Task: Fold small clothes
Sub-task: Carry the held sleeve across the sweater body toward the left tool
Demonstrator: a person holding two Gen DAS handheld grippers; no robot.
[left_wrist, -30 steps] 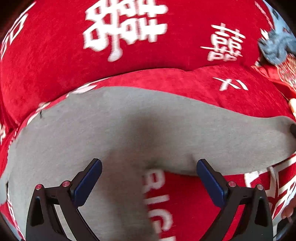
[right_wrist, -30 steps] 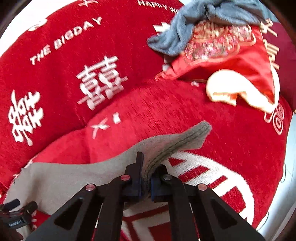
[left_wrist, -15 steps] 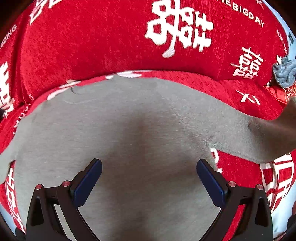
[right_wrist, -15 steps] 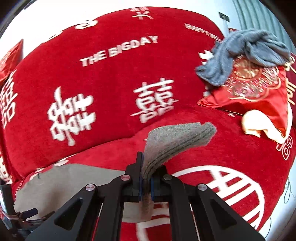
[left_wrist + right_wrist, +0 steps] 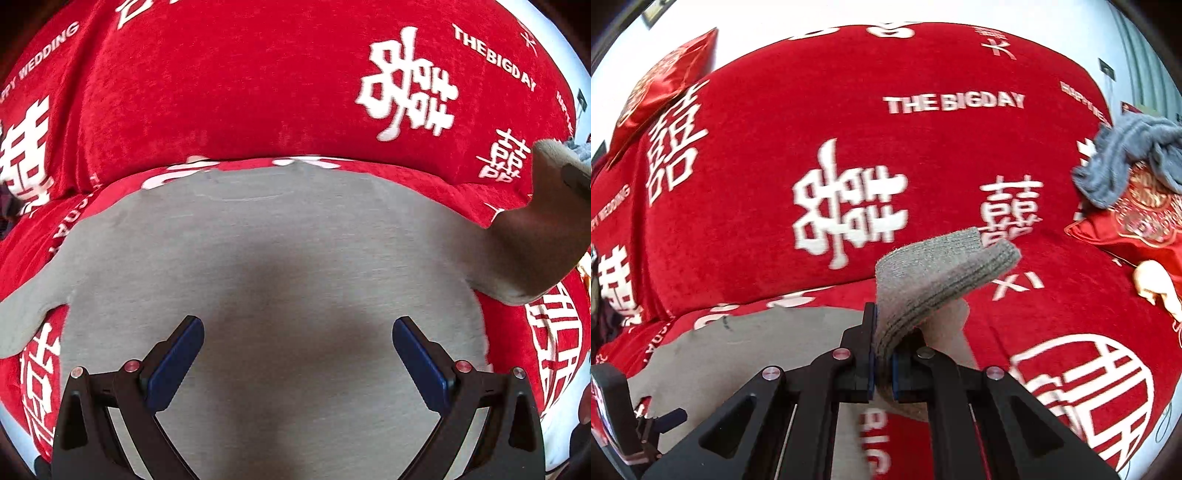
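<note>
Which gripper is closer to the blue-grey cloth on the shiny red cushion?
Right. The right gripper, shut on the grey sweater's sleeve, is left of and below the blue-grey cloth. The open left gripper sits farther left, over the sweater body.

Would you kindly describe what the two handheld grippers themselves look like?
Both the left gripper and right gripper have black angular linkage arms, round silver pivot screws with reddish centres, and flat dark-blue finger pads. No cables, sleeves or markings are visible.

Bright daylight, soft central shadow, fisheye-warped edges
</note>
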